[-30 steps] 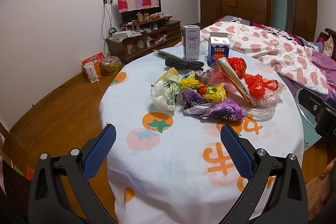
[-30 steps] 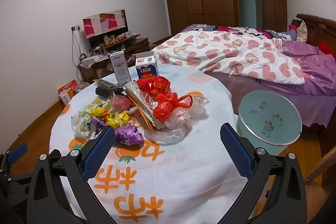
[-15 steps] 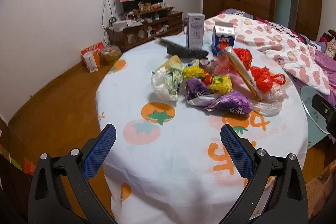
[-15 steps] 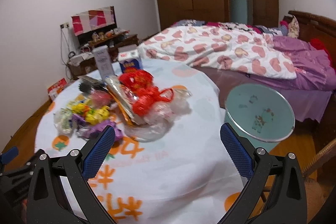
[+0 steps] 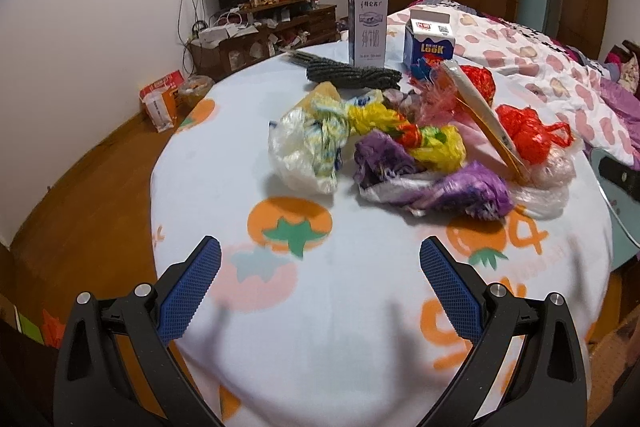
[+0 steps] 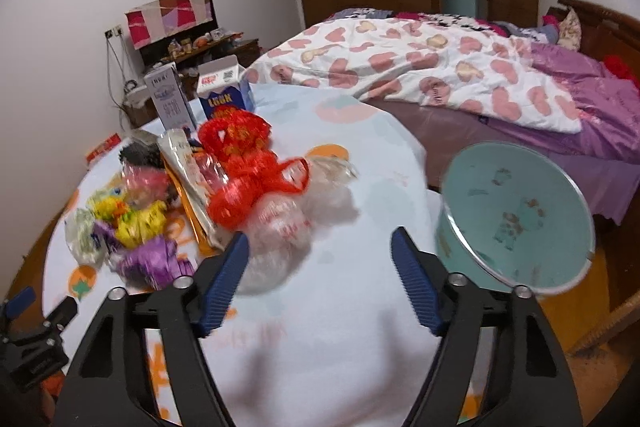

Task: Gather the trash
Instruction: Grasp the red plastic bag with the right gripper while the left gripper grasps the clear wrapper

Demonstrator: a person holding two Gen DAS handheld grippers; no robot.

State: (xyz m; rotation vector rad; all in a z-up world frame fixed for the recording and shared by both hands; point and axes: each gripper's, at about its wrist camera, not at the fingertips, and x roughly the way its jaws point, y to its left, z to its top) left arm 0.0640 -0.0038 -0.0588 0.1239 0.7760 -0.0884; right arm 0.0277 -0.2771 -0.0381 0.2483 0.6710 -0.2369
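A heap of crumpled plastic bags lies on the round table (image 5: 320, 307): a white and green bag (image 5: 308, 151), a yellow one (image 5: 436, 143), a purple one (image 5: 468, 191) and red ones (image 5: 524, 131). In the right wrist view the red bags (image 6: 240, 163) and a clear bag (image 6: 280, 223) lie just beyond my right gripper (image 6: 320, 241). Its jaws are closing with nothing between them; the left fingertip is near the clear bag. My left gripper (image 5: 320, 247) stands open over bare cloth, short of the heap. A pale blue bin (image 6: 516, 215) stands right of the table.
Two cartons, a tall grey one (image 5: 367, 29) and a blue one (image 5: 428, 41), stand behind the heap beside a dark knitted roll (image 5: 352, 75). A bed with a heart quilt (image 6: 420, 67) fills the right. A cluttered TV cabinet (image 5: 260, 31) lines the far wall.
Both grippers have moved forward and down toward the heap, which looks larger. The right gripper's jaws have narrowed. The left jaws stay wide.
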